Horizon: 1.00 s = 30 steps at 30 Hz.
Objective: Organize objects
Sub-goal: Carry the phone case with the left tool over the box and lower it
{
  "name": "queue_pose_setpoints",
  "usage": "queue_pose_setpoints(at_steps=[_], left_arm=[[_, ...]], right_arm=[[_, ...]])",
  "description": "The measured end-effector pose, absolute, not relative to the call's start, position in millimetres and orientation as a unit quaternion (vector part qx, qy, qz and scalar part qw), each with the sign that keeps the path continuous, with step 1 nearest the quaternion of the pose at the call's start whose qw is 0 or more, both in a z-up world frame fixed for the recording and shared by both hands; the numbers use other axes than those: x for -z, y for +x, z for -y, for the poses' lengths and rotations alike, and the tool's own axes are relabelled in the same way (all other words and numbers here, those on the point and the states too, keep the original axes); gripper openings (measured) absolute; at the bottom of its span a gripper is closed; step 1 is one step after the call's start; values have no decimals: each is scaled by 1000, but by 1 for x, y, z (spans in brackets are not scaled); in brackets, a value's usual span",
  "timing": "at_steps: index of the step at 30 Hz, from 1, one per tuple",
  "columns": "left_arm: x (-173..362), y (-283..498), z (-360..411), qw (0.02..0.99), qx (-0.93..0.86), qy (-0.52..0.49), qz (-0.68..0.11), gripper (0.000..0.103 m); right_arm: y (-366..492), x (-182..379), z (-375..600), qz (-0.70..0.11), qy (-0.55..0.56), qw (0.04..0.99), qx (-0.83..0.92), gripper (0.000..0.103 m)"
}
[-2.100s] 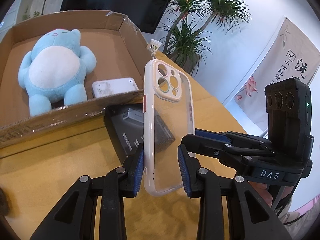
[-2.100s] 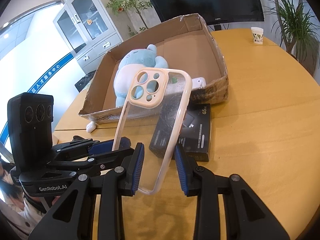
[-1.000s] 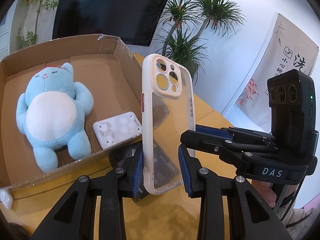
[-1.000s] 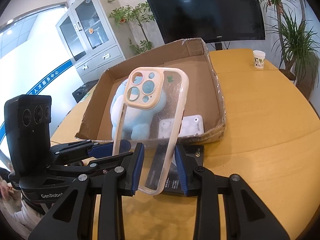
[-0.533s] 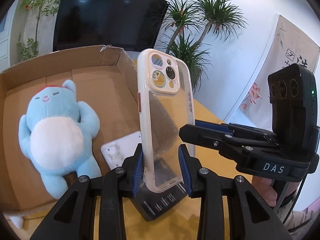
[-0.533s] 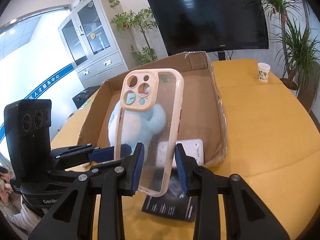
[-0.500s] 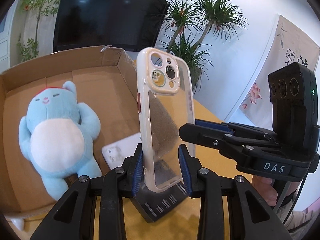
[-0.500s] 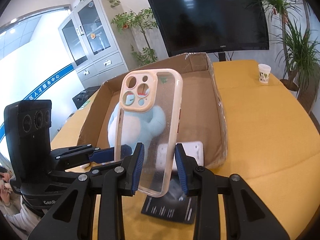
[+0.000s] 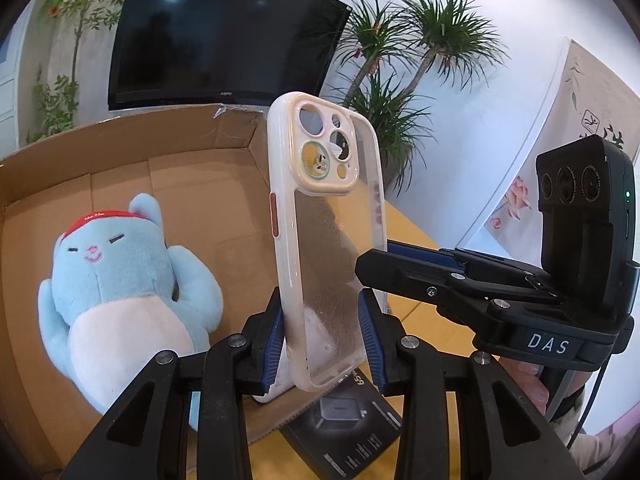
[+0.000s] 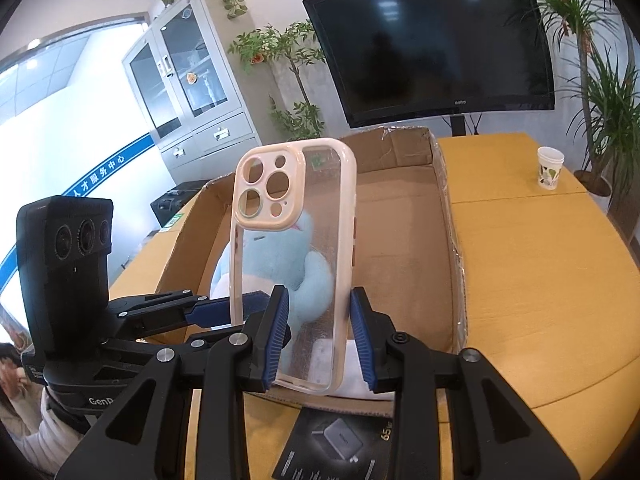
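A clear phone case with a cream rim stands upright above the near edge of the open cardboard box. My left gripper and my right gripper are both shut on its lower end, one from each side. The case also shows in the right wrist view. In the box lie a light blue plush toy and a white flat item, partly hidden behind the case.
A black product box lies on the yellow table just in front of the cardboard box. A paper cup stands far right. A TV, a cabinet and potted plants stand behind the table.
Both grippers have carried the case up and forward, from above the black product box to over the cardboard box's near edge. The hold on the case is unchanged.
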<state>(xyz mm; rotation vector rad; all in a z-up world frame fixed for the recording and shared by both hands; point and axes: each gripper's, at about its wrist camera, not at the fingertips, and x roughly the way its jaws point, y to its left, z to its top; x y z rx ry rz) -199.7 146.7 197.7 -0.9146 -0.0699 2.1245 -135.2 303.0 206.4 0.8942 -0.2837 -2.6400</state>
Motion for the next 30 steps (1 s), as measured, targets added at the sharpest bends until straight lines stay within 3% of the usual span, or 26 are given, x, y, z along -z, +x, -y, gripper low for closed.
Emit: queue_pose_setpoints(at_steps=[30], left_arm=[[-125, -253, -169, 385, -811, -440, 27, 33]], right_arm=[[-186, -145, -320, 116, 379, 165, 903, 29]])
